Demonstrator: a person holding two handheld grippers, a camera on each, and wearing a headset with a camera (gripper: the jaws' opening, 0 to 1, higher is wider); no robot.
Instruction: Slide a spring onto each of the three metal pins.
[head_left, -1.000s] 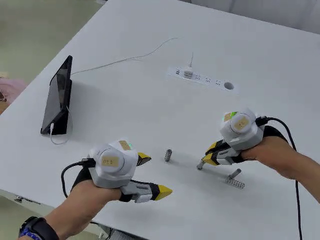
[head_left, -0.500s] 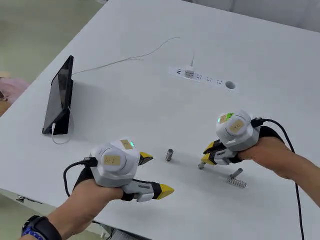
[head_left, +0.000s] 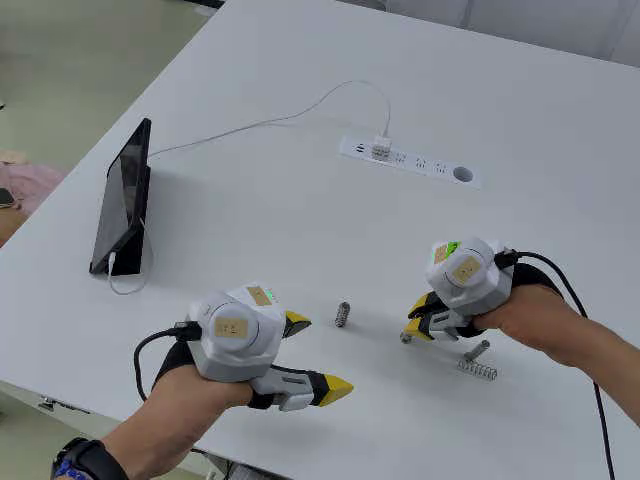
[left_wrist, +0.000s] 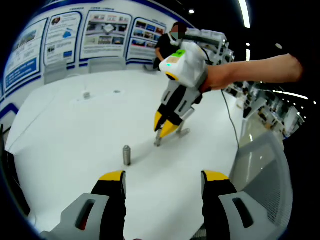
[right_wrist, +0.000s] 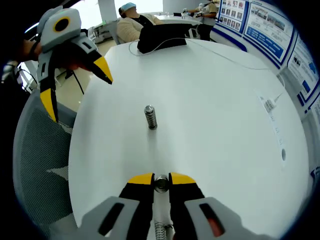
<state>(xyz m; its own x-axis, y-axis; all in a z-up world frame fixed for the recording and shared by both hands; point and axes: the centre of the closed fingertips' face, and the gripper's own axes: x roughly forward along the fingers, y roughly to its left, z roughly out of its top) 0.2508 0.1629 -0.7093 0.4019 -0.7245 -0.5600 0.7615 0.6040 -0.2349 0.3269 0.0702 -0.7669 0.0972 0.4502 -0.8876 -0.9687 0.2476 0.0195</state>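
Two claws over white desk (head_left: 300, 210). Your right claw (right_wrist: 161, 181) pinched narrow on metal pin (right_wrist: 161, 184), pin's end down at desk. Your left claw (left_wrist: 162, 177) spread wide, holding nothing. Between both claws, second pin (right_wrist: 149, 108) stands upright with spring (right_wrist: 150, 121) around it. Third pin (head_left: 477, 350) lies just beside loose spring (head_left: 478, 370), near your right hand (head_left: 535, 310)

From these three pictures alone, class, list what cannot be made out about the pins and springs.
Short metal pin in the right gripper: right gripper view, its yellow-tipped fingers cover the shaft, so whether it carries a spring is unclear.
Another grey metal pin lying beside the loose coil spring: head view, too small to tell whether it is bare.
Dark tablet: head view, seen edge-on, screen unreadable.
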